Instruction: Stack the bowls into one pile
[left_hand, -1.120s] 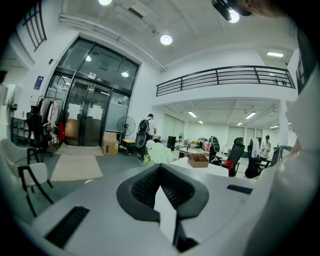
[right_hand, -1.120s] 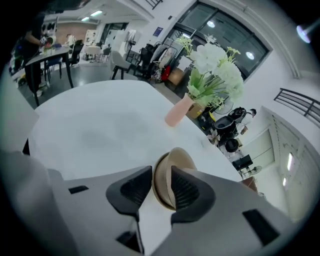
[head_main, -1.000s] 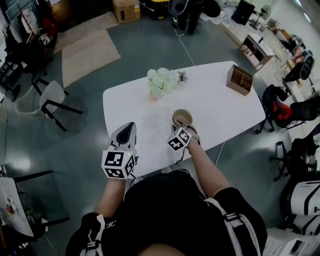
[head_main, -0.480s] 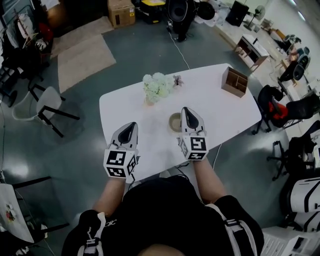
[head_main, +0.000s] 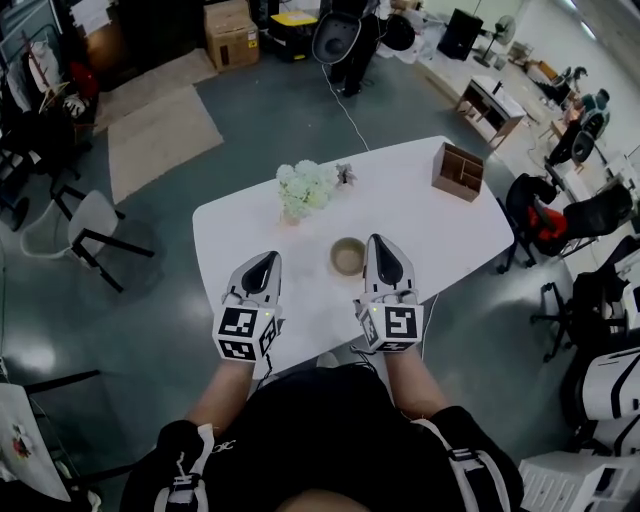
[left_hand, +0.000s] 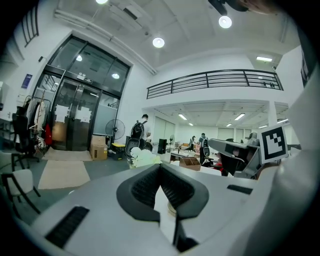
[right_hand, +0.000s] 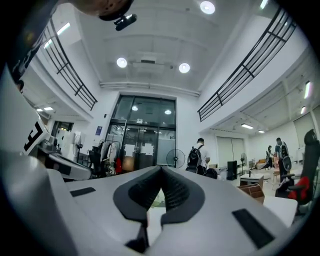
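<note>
Now both tongs, left (head_main: 270, 257) and right (head_main: 380, 242), hover pressed together and empty above the white bench (head_main: 440, 220), the bowls (head_main: 348, 256) between them.

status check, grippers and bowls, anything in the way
Both shut, empty: left gripper, right gripper. One bowl stack on the table, untouched. Nothing in the way: flowers, wooden organizer stand apart.

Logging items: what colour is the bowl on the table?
The bowl is tan, best seen in the head view.
</note>
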